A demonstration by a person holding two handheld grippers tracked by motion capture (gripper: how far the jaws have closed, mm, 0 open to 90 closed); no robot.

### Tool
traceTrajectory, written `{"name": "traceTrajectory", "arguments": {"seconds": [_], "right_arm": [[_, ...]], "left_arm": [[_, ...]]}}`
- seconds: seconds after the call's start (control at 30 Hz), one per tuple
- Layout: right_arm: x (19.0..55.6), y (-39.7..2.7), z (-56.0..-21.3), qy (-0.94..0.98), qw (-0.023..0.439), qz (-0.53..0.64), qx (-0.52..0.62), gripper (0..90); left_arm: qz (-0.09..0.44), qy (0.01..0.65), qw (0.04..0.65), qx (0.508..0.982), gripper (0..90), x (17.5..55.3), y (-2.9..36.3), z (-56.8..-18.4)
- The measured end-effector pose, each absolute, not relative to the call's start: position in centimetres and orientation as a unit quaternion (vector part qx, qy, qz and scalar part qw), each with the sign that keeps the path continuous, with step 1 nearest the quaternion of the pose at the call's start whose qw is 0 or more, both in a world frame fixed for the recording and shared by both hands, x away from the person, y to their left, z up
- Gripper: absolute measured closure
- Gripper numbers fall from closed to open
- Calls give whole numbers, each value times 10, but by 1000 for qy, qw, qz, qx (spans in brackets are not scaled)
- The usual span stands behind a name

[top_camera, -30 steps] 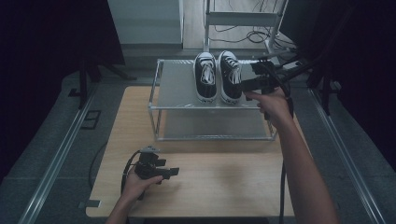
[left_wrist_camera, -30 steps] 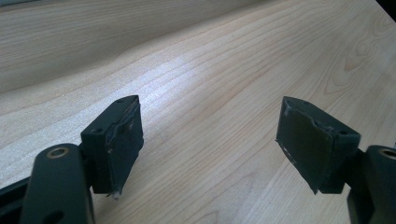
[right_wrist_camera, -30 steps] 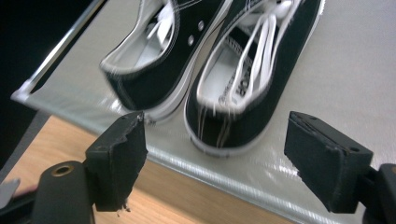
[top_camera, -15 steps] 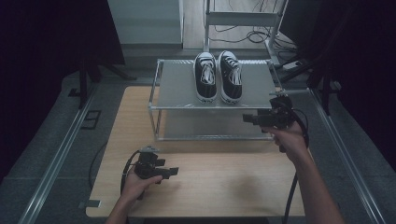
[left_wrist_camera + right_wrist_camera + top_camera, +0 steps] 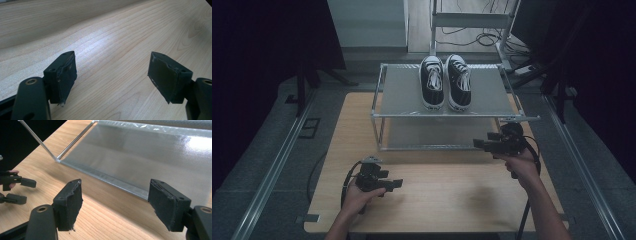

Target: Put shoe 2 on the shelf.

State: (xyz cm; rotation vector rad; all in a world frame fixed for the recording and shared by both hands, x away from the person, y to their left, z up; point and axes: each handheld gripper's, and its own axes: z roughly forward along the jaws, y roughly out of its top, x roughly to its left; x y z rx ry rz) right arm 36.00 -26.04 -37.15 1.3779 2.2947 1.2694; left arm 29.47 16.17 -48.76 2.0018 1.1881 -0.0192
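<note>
High view: the right gripper [image 5: 479, 144] has dropped from the shoes [image 5: 445, 81] to the table [image 5: 442, 200], jaws spread and empty; left gripper [image 5: 398, 183] rests spread; placing looks done.

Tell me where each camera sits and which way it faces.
High view: above the person's side, looking forward and down at the table, rack and shoes; both forearms show.
Left gripper view: on the left gripper, facing bare tabletop; open jaws show.
Right gripper view: on the right gripper, facing the rack's lower shelf; open jaws show.
Shared: the left gripper and rack show in the high and right gripper views.
</note>
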Motion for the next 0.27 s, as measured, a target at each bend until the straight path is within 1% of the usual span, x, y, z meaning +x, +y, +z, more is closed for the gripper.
{"name": "traceTrajectory", "arguments": {"seconds": [0.27], "right_arm": [[354,-263,-373,769,103,441,452,272]], "left_arm": [[-6,469,395,790,235,295,163,-488]]}}
